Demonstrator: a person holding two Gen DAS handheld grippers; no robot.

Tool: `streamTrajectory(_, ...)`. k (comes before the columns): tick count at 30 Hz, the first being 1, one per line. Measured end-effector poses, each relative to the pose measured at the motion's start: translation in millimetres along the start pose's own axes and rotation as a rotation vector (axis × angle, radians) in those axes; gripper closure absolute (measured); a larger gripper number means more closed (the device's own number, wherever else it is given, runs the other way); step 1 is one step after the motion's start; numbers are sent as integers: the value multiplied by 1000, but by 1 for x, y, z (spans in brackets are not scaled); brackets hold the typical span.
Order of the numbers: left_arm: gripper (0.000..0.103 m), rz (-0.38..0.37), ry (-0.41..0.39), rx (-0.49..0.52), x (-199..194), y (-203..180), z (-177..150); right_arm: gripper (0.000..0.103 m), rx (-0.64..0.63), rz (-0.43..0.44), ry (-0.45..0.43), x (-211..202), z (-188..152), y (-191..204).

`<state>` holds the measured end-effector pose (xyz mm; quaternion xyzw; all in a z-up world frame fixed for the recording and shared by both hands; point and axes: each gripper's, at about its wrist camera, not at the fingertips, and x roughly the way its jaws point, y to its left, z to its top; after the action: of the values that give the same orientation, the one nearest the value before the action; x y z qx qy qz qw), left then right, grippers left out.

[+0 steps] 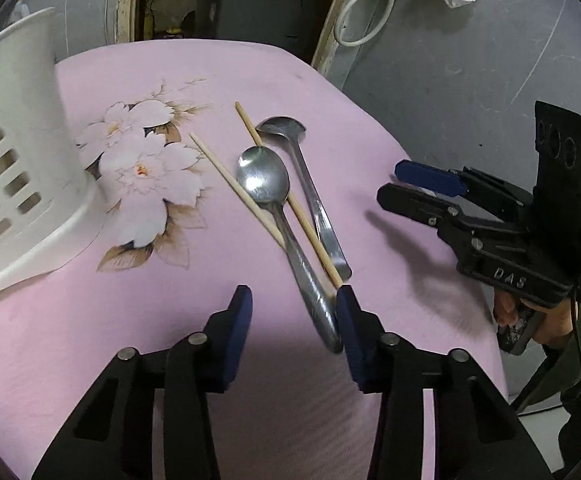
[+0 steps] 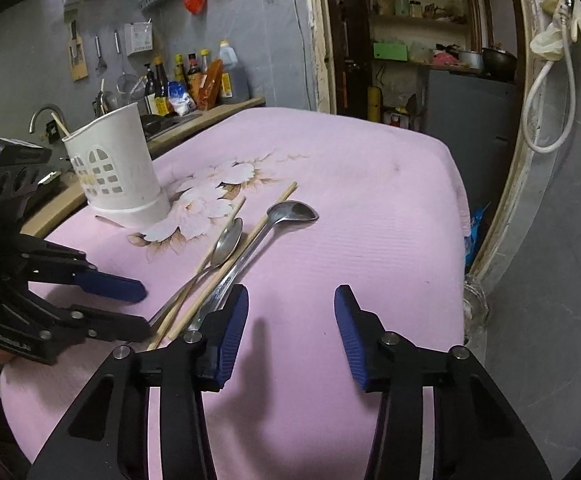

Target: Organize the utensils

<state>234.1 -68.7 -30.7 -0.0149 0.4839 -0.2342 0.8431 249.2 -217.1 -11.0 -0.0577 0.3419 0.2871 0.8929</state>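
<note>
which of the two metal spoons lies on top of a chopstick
The oval-bowled steel spoon nearer the white holder: its neck crosses over a wooden chopstick. The other spoon, with the flatter, wider bowl, lies on the cloth.

Table draped in a pink ribbed cloth (image 2: 370, 208) printed with a pale flower motif (image 1: 146, 176). At the far left, a white plastic utensil holder with arched window cut-outs (image 2: 110, 168), upright on a flared base, partly on the motif. Right of the motif, lying loose in a crossed cluster: two pale wooden chopsticks (image 1: 234, 186) (image 1: 250, 126), a round-bowled steel spoon (image 1: 264, 182) across them, and a second steel spoon with a wider bowl (image 1: 280, 128) just beside, handles overlapping toward the near edge.
</note>
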Motion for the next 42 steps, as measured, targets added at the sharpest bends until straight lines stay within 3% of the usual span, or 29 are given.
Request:
streamTrajectory(6, 79, 51, 32, -15, 8, 2, 14, 61, 13, 13, 27, 12, 5, -4)
streamTrajectory(9, 95, 107, 45, -12, 11, 3, 16, 61, 20, 17, 28, 13, 9, -6)
streamTrajectory(14, 95, 63, 37, -66, 5, 18, 12, 61, 19, 39, 61, 23, 18, -3)
streamTrajectory(25, 95, 111, -11, -143, -34, 44, -15, 62, 27, 80, 122, 52, 40, 9)
streamTrajectory(27, 95, 105, -15, -152, -40, 45, -20, 80, 17, 61, 141, 60, 44, 13)
streamTrajectory(29, 95, 102, -19, -156, -46, 45, -26, 89, 17, 62, 162, 67, 44, 15)
streamTrajectory(34, 95, 81, -4, -179, -53, 44, -28, 94, 1, 71, 160, 57, 38, 21)
streamTrajectory(42, 94, 94, 5, -125, -69, 40, -38, 96, -59, 87, 193, 21, 8, 27)
